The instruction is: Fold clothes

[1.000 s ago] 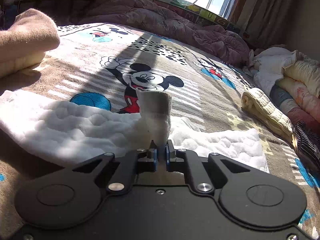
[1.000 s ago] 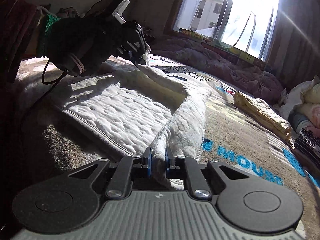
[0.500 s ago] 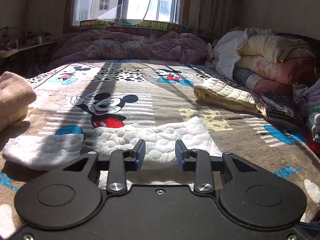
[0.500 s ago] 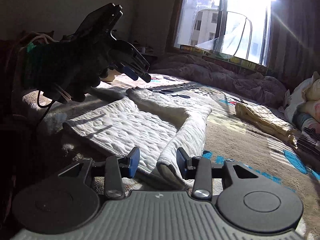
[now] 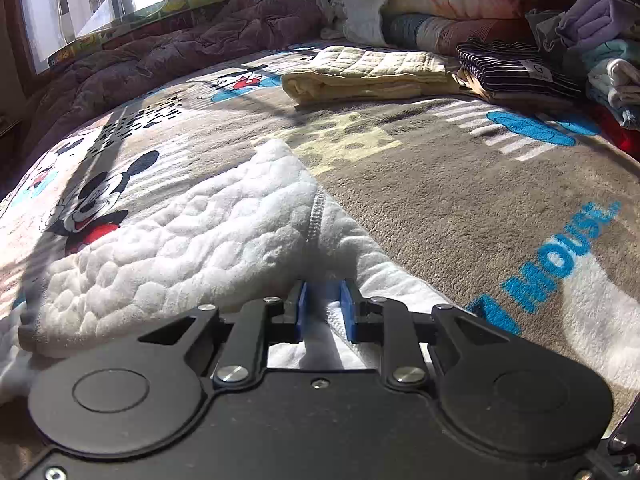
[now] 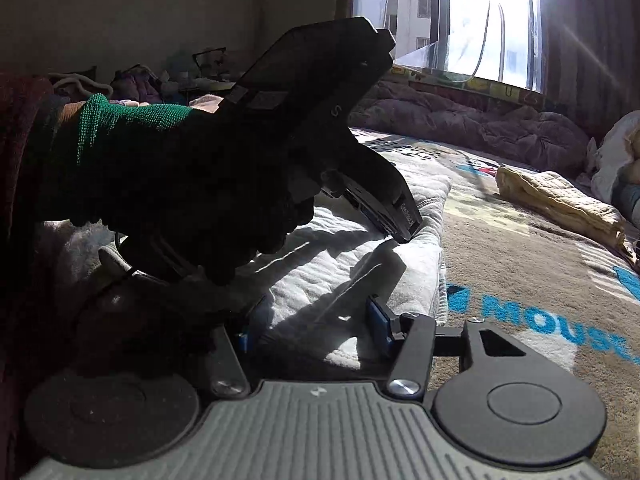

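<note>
Both grippers, left gripper [image 5: 323,304] and right gripper [image 6: 316,330], hover with jaws parted, gripping nothing, low over the doubled-over white garment [image 5: 192,236] on the bed [image 5: 460,184], seemingly lining up another fold.

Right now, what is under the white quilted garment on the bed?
The white quilted garment lies folded on the Mickey Mouse blanket, which shows all around it. Its lower layer peeks out near the left claw. Anything else beneath is covered.

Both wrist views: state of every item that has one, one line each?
left gripper: open, jaws straddling a raised ridge of the white garment
right gripper: open wide, low over the garment's near edge
white garment: folded over on itself, lying on the blanket
yellow quilted cloth: folded, lying flat
striped garment: folded, beside the yellow cloth
</note>
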`<control>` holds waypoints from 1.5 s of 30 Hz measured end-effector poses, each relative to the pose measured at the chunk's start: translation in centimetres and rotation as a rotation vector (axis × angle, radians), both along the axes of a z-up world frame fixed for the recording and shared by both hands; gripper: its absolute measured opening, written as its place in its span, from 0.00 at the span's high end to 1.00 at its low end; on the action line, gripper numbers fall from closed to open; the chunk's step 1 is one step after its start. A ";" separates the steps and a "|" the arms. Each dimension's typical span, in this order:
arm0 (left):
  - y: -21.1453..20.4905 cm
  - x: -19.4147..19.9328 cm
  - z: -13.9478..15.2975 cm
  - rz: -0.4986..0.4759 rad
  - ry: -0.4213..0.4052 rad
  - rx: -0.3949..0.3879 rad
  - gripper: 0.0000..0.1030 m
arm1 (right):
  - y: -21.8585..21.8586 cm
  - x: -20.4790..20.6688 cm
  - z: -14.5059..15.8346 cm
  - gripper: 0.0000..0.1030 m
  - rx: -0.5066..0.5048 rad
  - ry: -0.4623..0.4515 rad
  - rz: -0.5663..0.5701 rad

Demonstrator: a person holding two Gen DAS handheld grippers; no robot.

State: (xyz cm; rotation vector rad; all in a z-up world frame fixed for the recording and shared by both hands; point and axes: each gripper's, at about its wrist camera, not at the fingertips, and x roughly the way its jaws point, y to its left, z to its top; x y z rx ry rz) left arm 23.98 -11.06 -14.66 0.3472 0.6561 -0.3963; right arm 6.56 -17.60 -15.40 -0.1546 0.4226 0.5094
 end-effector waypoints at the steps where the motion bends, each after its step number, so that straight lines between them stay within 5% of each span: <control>1: 0.0 0.0 0.2 -0.004 0.005 0.008 0.81 | 0.1 0.0 -0.1 0.40 0.003 0.007 0.007; 8: 1.2 0.6 4.7 0.041 -0.057 -0.094 0.81 | -0.8 -1.2 1.2 0.42 0.077 -0.065 -0.016; 12: 0.4 4.9 3.5 0.058 0.021 -0.135 0.81 | -0.7 0.0 0.2 0.41 0.087 0.008 -0.056; 17: 0.1 9.1 0.2 0.151 0.086 -0.114 0.77 | -0.3 0.9 -0.6 0.22 0.119 0.075 -0.042; 21: -0.2 9.0 1.8 0.216 0.104 -0.135 0.79 | 0.0 0.9 -0.9 0.18 0.113 0.077 -0.027; 29: -1.3 10.3 3.5 0.182 0.111 -0.145 0.79 | 0.2 0.3 -0.7 0.18 0.127 0.070 -0.021; 31: -1.7 10.9 3.6 0.174 0.124 -0.136 0.75 | 0.1 0.3 -0.7 0.17 0.135 0.073 -0.019; 33: -2.1 11.5 3.8 0.166 0.138 -0.127 0.54 | 0.3 0.3 -0.7 0.15 0.137 0.074 -0.017; 35: -2.3 12.1 3.9 0.165 0.154 -0.125 0.52 | 0.5 0.1 -0.8 0.14 0.138 0.074 -0.015; 37: -1.0 12.9 3.0 0.263 0.209 -0.225 0.74 | 0.6 0.1 -0.8 0.12 0.139 0.077 -0.014; 38: -0.4 13.3 2.5 0.312 0.236 -0.275 0.77 | 0.7 0.1 -0.8 0.11 0.139 0.079 -0.013; 43: 2.8 15.3 0.5 0.549 0.368 -0.521 0.79 | 0.5 1.0 -1.2 0.09 0.141 0.096 -0.011; 45: 2.8 14.9 1.0 0.535 0.366 -0.542 0.79 | 0.7 1.1 -1.3 0.06 0.127 0.089 -0.005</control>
